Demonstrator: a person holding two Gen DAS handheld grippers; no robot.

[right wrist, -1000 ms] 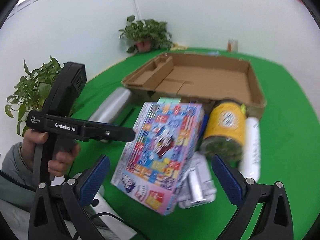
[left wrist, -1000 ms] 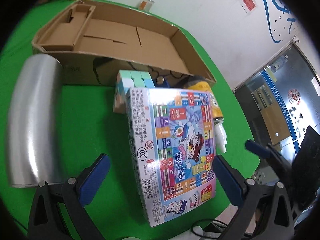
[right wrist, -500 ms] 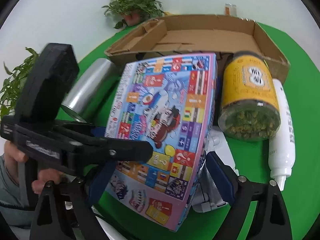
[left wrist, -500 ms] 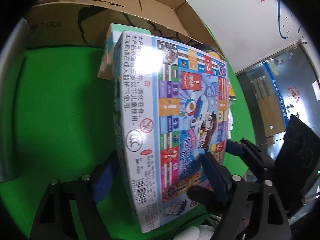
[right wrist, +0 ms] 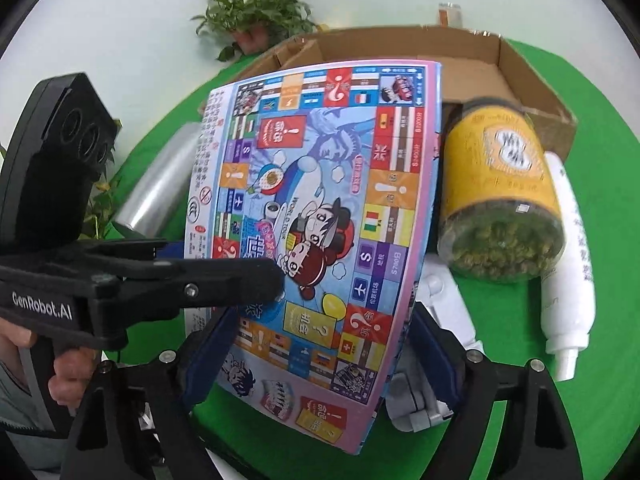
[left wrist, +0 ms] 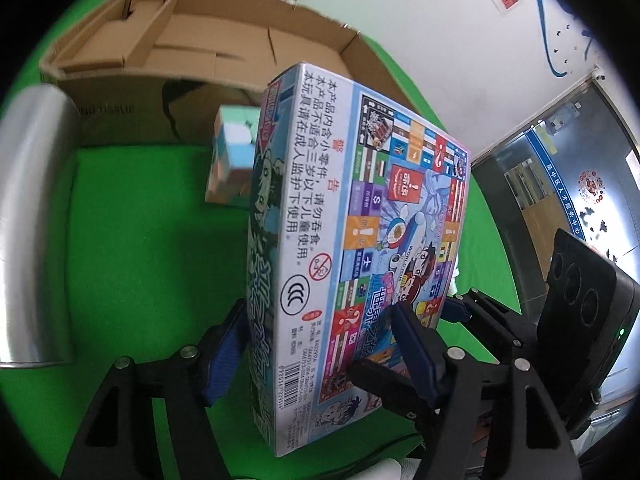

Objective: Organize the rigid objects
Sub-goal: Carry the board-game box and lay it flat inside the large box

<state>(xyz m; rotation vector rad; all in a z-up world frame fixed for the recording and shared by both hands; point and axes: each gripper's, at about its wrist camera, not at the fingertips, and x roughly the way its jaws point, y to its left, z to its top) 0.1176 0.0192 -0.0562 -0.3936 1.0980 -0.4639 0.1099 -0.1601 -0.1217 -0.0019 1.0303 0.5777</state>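
The game box [left wrist: 360, 240] is standing tilted in mid-frame above the green table [left wrist: 132, 248], in front of the cardboard tray [left wrist: 224, 52]. The left gripper [left wrist: 320, 356] is closing across its lower part, pads touching both faces. The right gripper [right wrist: 316, 356] is closing too, straddling the box's bottom edges.

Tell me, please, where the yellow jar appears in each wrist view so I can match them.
Left wrist: the yellow jar is not in view; the game box fills the centre.
Right wrist: jar lies at right of centre, beside the game box.
Shared landmark: the cardboard box behind the game box.
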